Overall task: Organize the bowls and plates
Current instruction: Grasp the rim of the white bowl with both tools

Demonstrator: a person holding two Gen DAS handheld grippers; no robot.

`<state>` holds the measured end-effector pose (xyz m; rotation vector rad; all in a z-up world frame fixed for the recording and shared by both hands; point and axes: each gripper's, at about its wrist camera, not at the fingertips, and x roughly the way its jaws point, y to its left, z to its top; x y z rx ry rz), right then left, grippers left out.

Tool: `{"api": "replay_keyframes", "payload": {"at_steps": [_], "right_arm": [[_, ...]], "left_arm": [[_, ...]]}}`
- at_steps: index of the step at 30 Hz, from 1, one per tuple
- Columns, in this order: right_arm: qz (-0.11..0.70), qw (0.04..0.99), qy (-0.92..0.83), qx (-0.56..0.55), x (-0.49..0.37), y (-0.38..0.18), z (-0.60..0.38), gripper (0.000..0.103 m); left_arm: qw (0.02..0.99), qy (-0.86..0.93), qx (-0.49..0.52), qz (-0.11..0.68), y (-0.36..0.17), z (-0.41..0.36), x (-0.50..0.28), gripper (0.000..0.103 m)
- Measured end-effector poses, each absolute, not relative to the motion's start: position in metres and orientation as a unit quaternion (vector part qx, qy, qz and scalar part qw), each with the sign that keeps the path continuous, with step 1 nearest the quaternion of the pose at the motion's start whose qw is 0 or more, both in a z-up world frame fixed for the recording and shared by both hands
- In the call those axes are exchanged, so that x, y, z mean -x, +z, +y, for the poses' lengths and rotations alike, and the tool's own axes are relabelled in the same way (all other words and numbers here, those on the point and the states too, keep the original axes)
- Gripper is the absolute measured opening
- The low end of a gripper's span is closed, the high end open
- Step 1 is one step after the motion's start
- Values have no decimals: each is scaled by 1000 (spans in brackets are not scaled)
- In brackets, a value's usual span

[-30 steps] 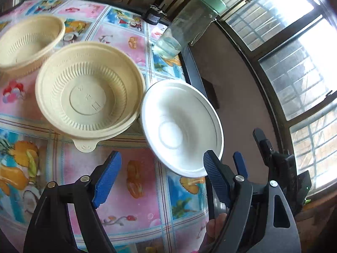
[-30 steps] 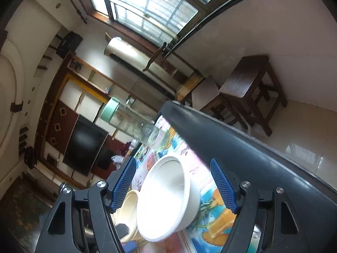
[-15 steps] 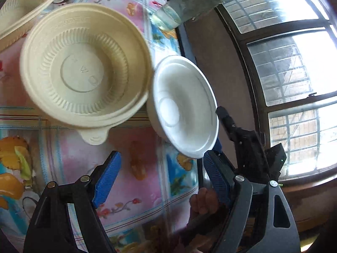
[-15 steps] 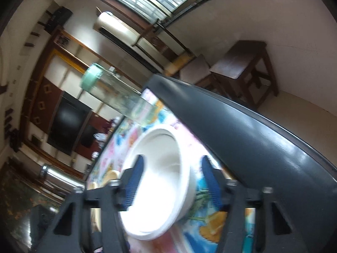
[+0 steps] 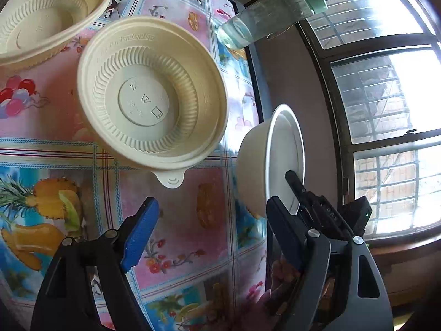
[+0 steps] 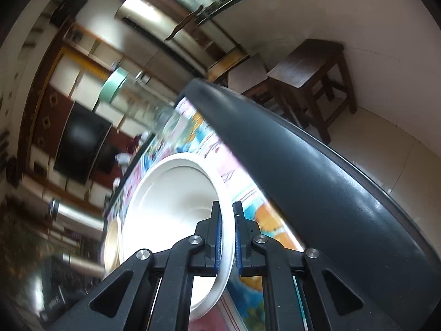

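- Since a second ago the white bowl (image 5: 255,162) has come up off the tablecloth: it was lying flat next to the beige bowl, now it's tipped up on edge at the table's right side, mouth facing the window.
- The right gripper (image 6: 226,222) went from wide open to clamped on that bowl's rim, one blue pad inside the wall and one outside. In the left wrist view the right gripper (image 5: 296,186) shows up as a black finger poking into the bowl.
- The left gripper (image 5: 212,234) hangs over the fruit-print tablecloth (image 5: 176,237) with its blue fingers spread apart and nothing between them.
- The beige ribbed bowl (image 5: 151,93) sits upright just left of the white one, apart from it, its little tab handle pointing toward the left gripper.
- A second beige bowl (image 5: 46,16) sits at the top left, close to the first; whether they touch isn't clear.
- A clear bottle with a green lid (image 5: 264,19) stands near the far table edge.
- The right wrist view is blurry, but a wooden stool (image 6: 308,69) shows on the floor past the table's dark edge.
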<state>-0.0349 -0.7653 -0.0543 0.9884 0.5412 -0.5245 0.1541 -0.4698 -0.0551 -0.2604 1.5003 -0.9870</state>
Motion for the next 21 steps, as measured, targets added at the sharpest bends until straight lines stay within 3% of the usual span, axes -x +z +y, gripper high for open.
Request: {"api": "replay_keyframes", "payload": {"at_steps": [10, 17, 21], "right_arm": [[382, 846, -123, -352, -17, -48, -703, 8], [436, 843, -41, -312, -63, -66, -639, 8], [454, 827, -20, -331, -77, -78, -626, 13]], "left_arm": [[655, -436, 71, 613, -21, -434, -166, 80], [677, -406, 17, 613, -35, -407, -165, 80], [672, -397, 17, 625, -54, -389, -169, 80]]}}
